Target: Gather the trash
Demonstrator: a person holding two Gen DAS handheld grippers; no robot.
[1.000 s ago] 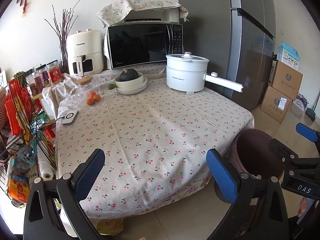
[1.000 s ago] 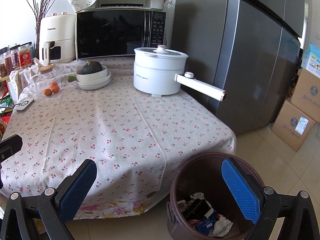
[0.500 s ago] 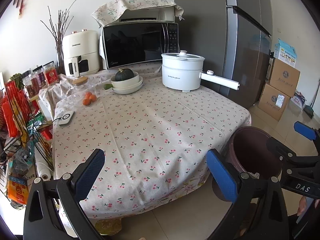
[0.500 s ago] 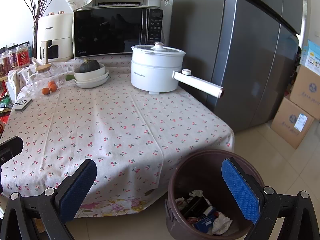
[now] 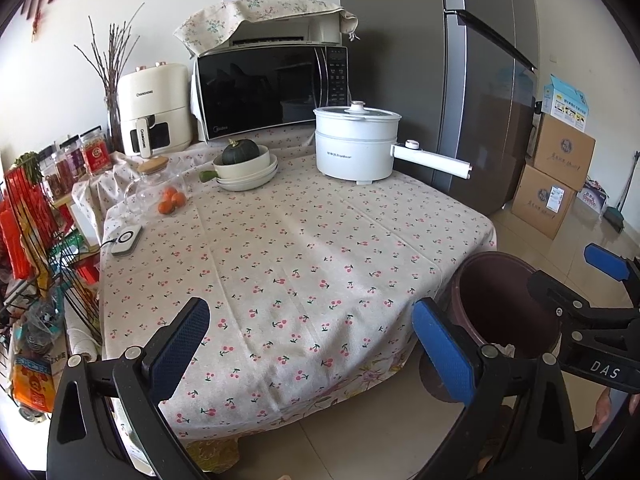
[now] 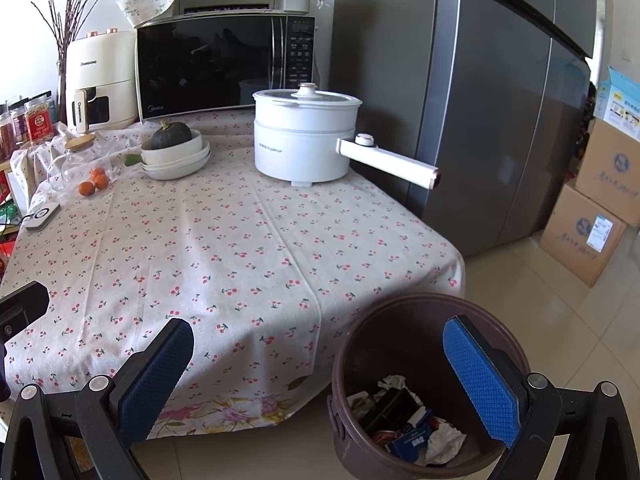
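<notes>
A brown round bin [image 6: 400, 320] stands on the floor by the table's near right corner; crumpled paper and wrappers [image 6: 412, 428] lie in its bottom. In the left wrist view the same bin [image 5: 500, 292] sits at the right, behind the right gripper's arm. My left gripper [image 5: 316, 344] is open and holds nothing, hovering over the near edge of the cherry-print tablecloth [image 5: 288, 248]. My right gripper [image 6: 320, 376] is also open with nothing between its blue pads, its right finger over the bin's mouth.
At the table's far side stand a white electric pot [image 5: 356, 144] with a long handle, stacked bowls with a green squash [image 5: 244, 160], oranges [image 5: 172, 202], a microwave [image 5: 272, 88] and an air fryer [image 5: 154, 108]. A fridge [image 6: 480, 100] and cardboard boxes [image 6: 592, 216] stand at the right.
Both grippers have pulled back and risen slightly from the table, so table and bin look farther off. Both stay open and hold nothing.
</notes>
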